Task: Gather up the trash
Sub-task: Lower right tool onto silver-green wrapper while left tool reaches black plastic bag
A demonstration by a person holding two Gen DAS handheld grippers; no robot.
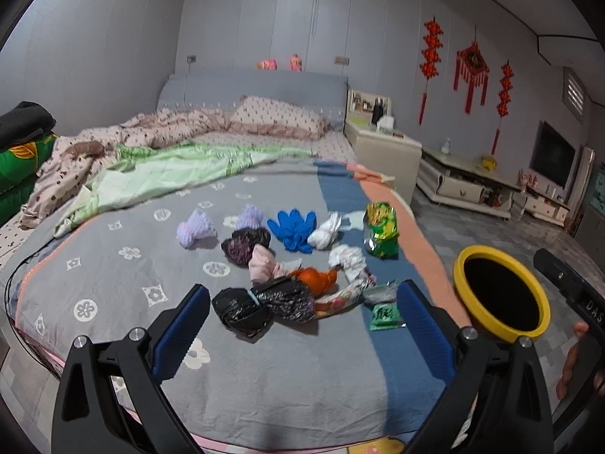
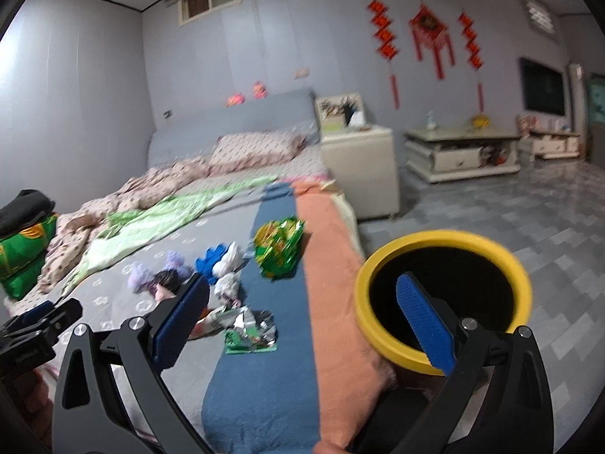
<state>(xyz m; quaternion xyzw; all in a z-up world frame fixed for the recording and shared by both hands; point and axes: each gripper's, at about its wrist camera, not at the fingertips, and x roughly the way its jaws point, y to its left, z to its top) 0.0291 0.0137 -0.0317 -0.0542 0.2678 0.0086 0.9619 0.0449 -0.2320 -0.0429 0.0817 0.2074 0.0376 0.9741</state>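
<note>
Trash lies in a loose cluster on the bed, near its right edge: a black bag, an orange wrapper, a blue glove and a green snack packet. Just off that edge stands the yellow-rimmed bin. The left gripper hovers spread wide and empty before the black bag, while the right gripper, equally wide and empty, has one pad over the bin's mouth.

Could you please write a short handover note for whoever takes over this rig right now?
Left tool: open, empty, hovering over the trash pile.
Right tool: open, empty, beside the yellow-rimmed black bin.
Trash: crumpled black plastic bag, blue rubber glove, green snack packet and other scraps lie on the grey flowered bedspread.
Done: no item is gripped.
Left: pick up every piece and bin it.
</note>
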